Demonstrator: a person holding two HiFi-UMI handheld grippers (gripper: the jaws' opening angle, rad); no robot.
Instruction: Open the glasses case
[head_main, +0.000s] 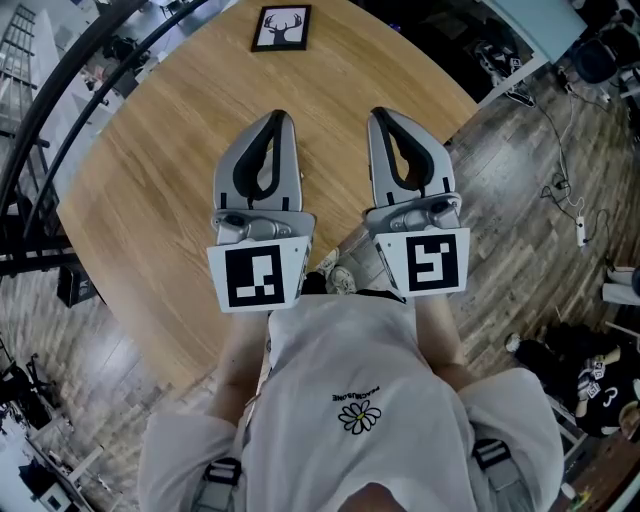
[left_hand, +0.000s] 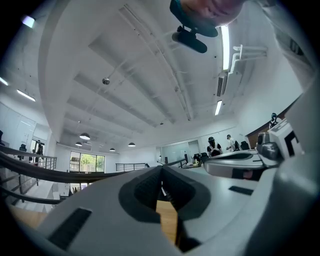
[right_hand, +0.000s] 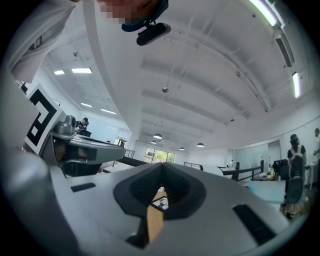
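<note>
Left gripper (head_main: 277, 118) and right gripper (head_main: 382, 115) hover side by side over the desk (head_main: 150, 200), both jaws closed tight on nothing. A framed picture (head_main: 281, 28) lies at twelve o'clock.

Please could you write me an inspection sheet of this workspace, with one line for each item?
Surface: round light wooden table, holding one item.
Job's things: nothing seen.
Clutter: small black-framed picture of deer antlers, lying near the table's far edge.
Grippers: left gripper and right gripper are both shut and empty, held side by side above the table, not touching.
Cables: thin cables on the floor right of the table, with a white plug among them.
Surroundings: grey-brown plank floor; dark curved railing at the left; people stand far off in the hall.
</note>
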